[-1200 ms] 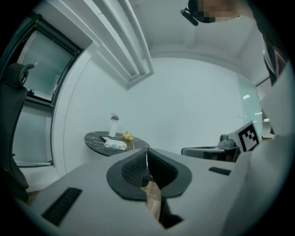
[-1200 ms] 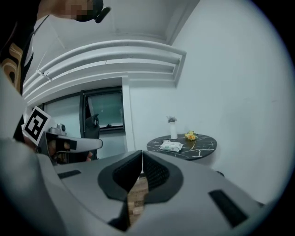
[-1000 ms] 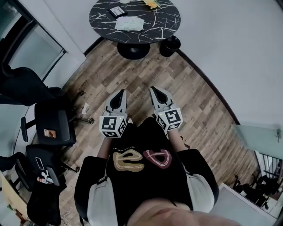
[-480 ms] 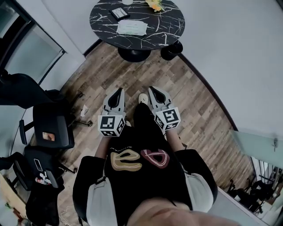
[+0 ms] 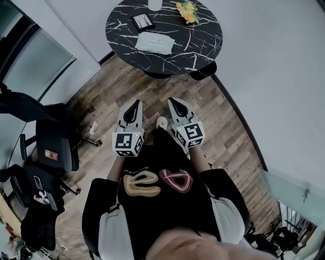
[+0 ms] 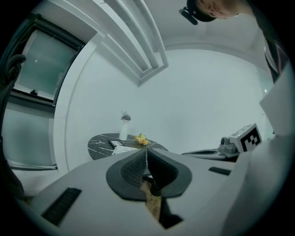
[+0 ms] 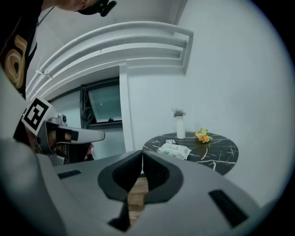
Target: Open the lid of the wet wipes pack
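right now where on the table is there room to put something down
Bare: right side of the table, from the flowers to the near rim. Crowded: back left, with the wipes pack, a dark flat thing and a vase.

Vase (image 5: 155,4) cut by top edge — wet wipes pack (image 5: 155,43) lid too small to tell.

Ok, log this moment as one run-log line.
stage: before contact | left gripper: shut, empty | right gripper: shut, empty | wet wipes pack: on round black table, untouched, away from both grippers
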Tool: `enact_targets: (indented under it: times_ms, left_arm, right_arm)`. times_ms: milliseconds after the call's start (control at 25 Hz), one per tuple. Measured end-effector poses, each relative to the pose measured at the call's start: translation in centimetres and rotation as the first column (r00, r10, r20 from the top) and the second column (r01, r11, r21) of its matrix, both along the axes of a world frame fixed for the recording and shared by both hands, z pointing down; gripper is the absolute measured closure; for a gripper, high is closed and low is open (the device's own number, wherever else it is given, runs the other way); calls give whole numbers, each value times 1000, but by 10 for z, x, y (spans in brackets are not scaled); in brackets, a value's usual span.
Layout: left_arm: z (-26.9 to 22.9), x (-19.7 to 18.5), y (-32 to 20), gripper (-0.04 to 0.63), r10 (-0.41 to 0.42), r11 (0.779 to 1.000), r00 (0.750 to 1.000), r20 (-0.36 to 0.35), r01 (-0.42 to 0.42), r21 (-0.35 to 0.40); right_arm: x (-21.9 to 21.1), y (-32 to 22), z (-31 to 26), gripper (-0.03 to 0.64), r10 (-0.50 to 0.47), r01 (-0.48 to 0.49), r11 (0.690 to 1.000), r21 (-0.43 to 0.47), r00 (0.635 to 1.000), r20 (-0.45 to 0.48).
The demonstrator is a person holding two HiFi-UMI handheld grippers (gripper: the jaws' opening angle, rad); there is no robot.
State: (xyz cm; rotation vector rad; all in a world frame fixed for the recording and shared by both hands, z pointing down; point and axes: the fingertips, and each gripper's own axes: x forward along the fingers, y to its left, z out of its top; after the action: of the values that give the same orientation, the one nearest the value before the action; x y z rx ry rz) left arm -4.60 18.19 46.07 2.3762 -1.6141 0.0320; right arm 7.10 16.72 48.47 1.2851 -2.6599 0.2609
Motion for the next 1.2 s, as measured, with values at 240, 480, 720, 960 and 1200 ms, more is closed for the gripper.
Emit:
enact_targets:
  times_ms: [240,480,720,960,1200]
  left_arm:
    - [6,18,-39,575,-55,998,998,19,55,-27]
    - [16,39,-65,576,-87,995,996,28,89,-54]
    - [24,52,-82,575,-123,990,992,28,124,-68]
    - [20,57,-96,575,-128,990,991,27,129,-50]
    - [25,56,-110,576,-109,992,994,28,111,-65]
  right_arm:
    - [9,-45,3,604,-87,87,996,-3,996,-24]
    - [20,-73,1,604,-144,144,990,7,989,-18]
    - [34,-88,6,604,-172,172,985,3,985,-16]
    - [43,-100,11,604,-171,170,985,-10,985,-12]
    - [44,-111,13,604,-165,165,986,-19,986,-24]
